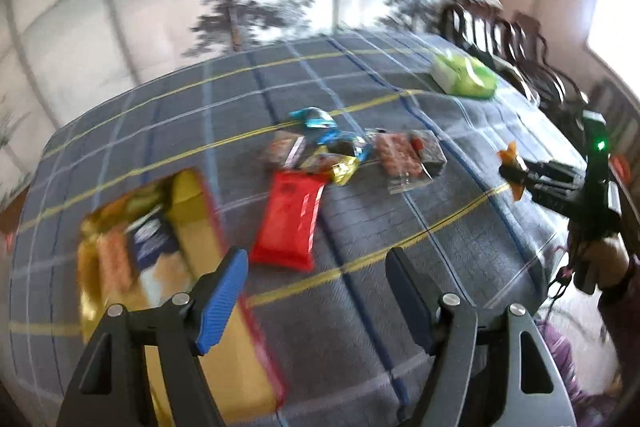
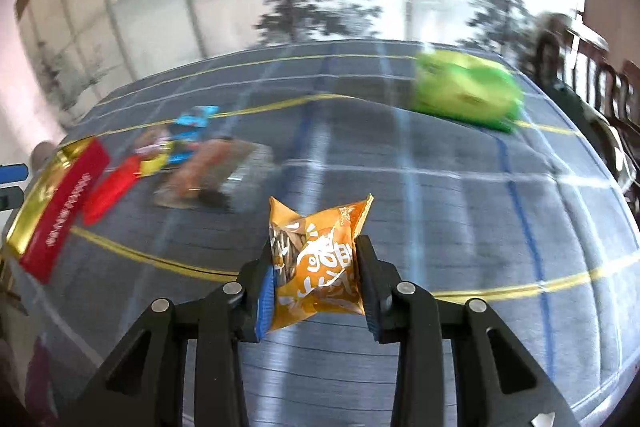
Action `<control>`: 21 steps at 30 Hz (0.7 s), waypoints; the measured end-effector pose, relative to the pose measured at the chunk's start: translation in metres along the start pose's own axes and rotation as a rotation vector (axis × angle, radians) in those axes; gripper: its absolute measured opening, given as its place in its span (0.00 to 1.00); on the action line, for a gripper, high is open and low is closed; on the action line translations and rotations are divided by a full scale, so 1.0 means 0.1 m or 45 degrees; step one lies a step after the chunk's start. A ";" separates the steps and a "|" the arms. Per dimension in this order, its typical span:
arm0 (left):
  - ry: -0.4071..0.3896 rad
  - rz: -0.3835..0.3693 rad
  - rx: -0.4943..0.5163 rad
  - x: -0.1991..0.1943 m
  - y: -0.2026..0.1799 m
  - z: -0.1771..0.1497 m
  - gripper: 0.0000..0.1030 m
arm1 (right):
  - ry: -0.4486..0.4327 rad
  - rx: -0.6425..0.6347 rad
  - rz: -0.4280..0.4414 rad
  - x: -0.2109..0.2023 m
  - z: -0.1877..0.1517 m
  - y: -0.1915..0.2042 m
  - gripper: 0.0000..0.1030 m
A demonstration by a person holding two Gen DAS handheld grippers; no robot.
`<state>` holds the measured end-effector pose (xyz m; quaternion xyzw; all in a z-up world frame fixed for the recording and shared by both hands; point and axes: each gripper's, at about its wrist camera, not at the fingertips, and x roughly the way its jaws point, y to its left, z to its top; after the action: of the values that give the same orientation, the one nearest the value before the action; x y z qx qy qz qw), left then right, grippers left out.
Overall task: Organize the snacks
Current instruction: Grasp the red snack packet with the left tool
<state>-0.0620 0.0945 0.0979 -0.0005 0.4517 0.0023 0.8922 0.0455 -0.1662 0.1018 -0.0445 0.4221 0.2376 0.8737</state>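
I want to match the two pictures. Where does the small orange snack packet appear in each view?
Left wrist view: orange snack packet at far right, held in the right claw.
Right wrist view: low centre, pinched between the claw's two fingers.
Shared landmark: green pack at the table's far right.

The right gripper (image 2: pixel 316 259) was clamped on an orange snack packet (image 2: pixel 316 259) and angled downward, while the left gripper (image 1: pixel 316 267), jaws wide apart and empty, pointed downward too.
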 end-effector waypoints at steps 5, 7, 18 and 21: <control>0.134 -0.084 0.123 0.53 -0.06 0.32 0.71 | 0.003 0.069 0.030 0.13 -0.06 -0.12 0.32; 0.190 -0.090 0.151 0.72 -0.06 0.40 0.71 | -0.002 0.076 0.043 0.13 -0.10 -0.17 0.33; 0.383 -0.032 0.171 1.40 0.19 0.50 0.71 | 0.004 0.083 0.106 0.14 -0.12 -0.20 0.33; 0.420 -0.020 0.175 1.52 0.24 0.48 0.71 | 0.008 0.089 0.115 0.15 -0.11 -0.20 0.33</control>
<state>0.0668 0.1194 0.0037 0.0566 0.5911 -0.0355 0.8038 0.0544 -0.1817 0.0811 0.0044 0.4344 0.2616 0.8619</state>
